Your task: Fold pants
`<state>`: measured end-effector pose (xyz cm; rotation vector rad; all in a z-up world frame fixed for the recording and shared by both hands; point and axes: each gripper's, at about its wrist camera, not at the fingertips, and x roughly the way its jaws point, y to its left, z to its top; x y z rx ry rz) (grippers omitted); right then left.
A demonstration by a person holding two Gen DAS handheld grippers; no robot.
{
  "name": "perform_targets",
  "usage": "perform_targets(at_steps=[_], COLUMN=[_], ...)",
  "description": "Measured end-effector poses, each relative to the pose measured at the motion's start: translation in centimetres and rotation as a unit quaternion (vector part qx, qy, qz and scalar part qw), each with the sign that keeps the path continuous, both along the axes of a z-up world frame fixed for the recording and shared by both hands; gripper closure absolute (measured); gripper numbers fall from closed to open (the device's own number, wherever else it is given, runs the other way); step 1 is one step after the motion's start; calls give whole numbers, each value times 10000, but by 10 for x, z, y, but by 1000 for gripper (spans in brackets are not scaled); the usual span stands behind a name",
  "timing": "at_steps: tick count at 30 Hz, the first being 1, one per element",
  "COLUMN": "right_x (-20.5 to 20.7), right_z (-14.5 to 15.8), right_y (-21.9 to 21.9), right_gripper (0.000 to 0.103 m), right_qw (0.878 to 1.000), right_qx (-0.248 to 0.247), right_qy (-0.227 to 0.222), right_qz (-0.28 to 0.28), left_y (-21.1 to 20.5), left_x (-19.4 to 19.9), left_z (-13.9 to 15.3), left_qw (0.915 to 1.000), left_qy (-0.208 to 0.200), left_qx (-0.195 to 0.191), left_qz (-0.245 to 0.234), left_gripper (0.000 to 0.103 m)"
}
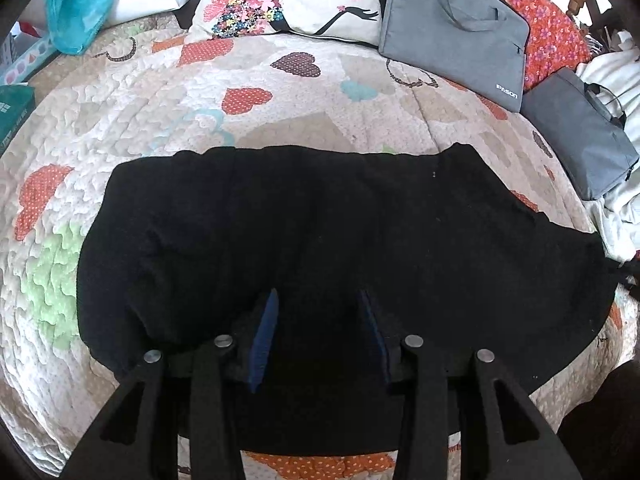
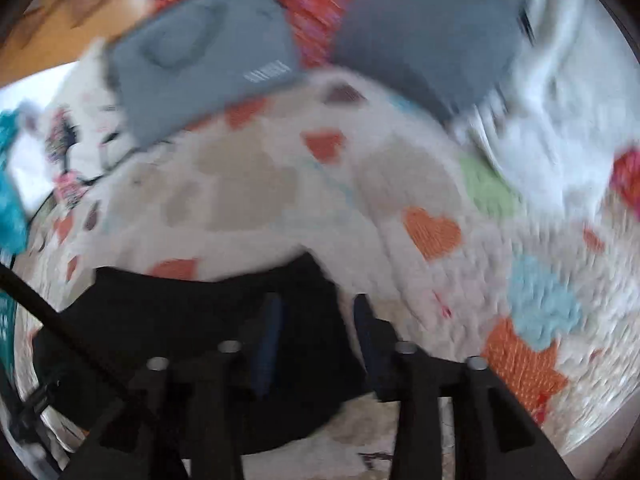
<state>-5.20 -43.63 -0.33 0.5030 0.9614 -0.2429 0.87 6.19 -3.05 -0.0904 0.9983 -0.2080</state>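
Black pants [image 1: 340, 232] lie flat on the quilt [image 1: 160, 120]. My left claw [image 1: 318, 300] hangs spread over them; my right claw [image 2: 316, 304], blurred, is spread at their edge.

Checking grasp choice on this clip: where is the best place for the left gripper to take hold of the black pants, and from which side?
The black pants lie spread flat on the quilt, with no raised fold to pinch. The best place is probably the near edge, just below the open left gripper, coming in low from the near side so one finger slips under the hem.
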Motion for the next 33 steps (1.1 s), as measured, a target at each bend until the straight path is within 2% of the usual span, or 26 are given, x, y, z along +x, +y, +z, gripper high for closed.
perform_targets(at_steps=[2, 4, 5, 6, 7, 8, 10, 11, 12, 13, 14, 15, 16, 18, 19, 21, 22, 23, 24, 25, 27, 28, 29, 30, 31, 33], right_x=[-4, -4, -7, -9, -12, -18, -34, -38, -44, -48, -52, -55, -65, -76, -77, -60, -49, -32, -19, -1, 23, 31, 34, 32, 27, 24], right_z=[-24, -42, -43, -39, -34, -19, 18, 27, 38, 42, 42, 41, 39, 42, 47, 49, 44, 35, 26, 12, -14, -27, -38, -43, -44, -41], right_y=[-9, -8, -7, -7, -9, -11, -8, -2, 3, 6, 6, 3, -4, -13, -10, 0, 5, 13, 19, 29, 36, 33, 24, 16, 10, 11], right_gripper=[56, 56, 58, 92, 90, 90, 92, 93, 93, 91, 85, 63, 51, 51, 51, 51, 51, 51, 51, 51, 53, 61, 76, 102, 103, 103], right_qw=[9967, 9858, 9844, 9795, 9708, 9697, 9821, 9874, 9939, 9923, 9863, 9813, 9780, 9804, 9843, 9900, 9905, 9869, 9830, 9785, 9793, 9841, 9879, 9883, 9858, 9871], right_qx=[805, 1639, 1702, 1915, 2251, 2204, 1328, 881, 35, -817, -1310, -1540, -1548, -1091, -717, 1, 400, 993, 1318, 1563, 1578, 1462, 1398, 1456, 1627, 1537], right_qy=[-41, -293, -391, -522, -713, -974, -1285, -1283, -1099, -784, -521, -361, -346, -699, -995, -1285, -1297, -1240, -1154, -1022, -650, -382, -225, -234, -311, -340], right_qz=[11, 230, 230, 349, 425, 409, 363, 268, -42, -503, -857, -1094, -1358, -1481, -1271, -589, -202, 274, 552, 873, 1091, 929, 629, 392, 284, 290], left_y=[-2, -7, -10, -13, -15, -16, -16, -15, -15, -15, -16, -17, -18, -20, -19, -18, -17, -17, -18, -19, -20, -23, -26, -30, -37, -61], left_x=[1, 1, 1, 1, 0, -1, -1, -1, -1, -1, -1, 0, -1, -2, -3, -5, -7, -9, -12, -13, -12, -10, -8, -5, 0, 17], left_z=[-1, -1, -1, -1, -2, -2, -2, -2, -2, -3, -3, -2, -2, -1, 0, 7, 11, 17, 23, 27, 35, 38, 42, 45, 48, 50], left_qw=[10000, 10000, 9999, 9996, 9994, 9992, 9990, 9990, 9991, 9991, 9990, 9989, 9987, 9984, 9984, 9988, 9986, 9979, 9971, 9965, 9964, 9964, 9963, 9962, 9958, 9953], left_qy=[5, -15, -36, -70, -98, -129, -162, -169, -167, -169, -172, -183, -201, -264, -297, -414, -512, -628, -749, -822, -803, -771, -746, -720, -673, -473], left_qx=[22, 90, 159, 257, 330, 377, 396, 390, 383, 382, 394, 423, 453, 495, 461, 236, 101, 14, -31, -65, -167, -225, -259, -291, -335, -319], left_qz=[-4, -20, -33, -52, -73, -93, -122, -124, -119, -110, -102, -96, -96, -114, -117, -115, -131, -141, -149, -161, -202, -264, -331, -402, -515, -788], left_gripper=[59, 53, 52, 52, 52, 52, 52, 52, 51, 51, 51, 51, 51, 51, 51, 51, 51, 51, 51, 51, 51, 51, 51, 51, 51, 51])
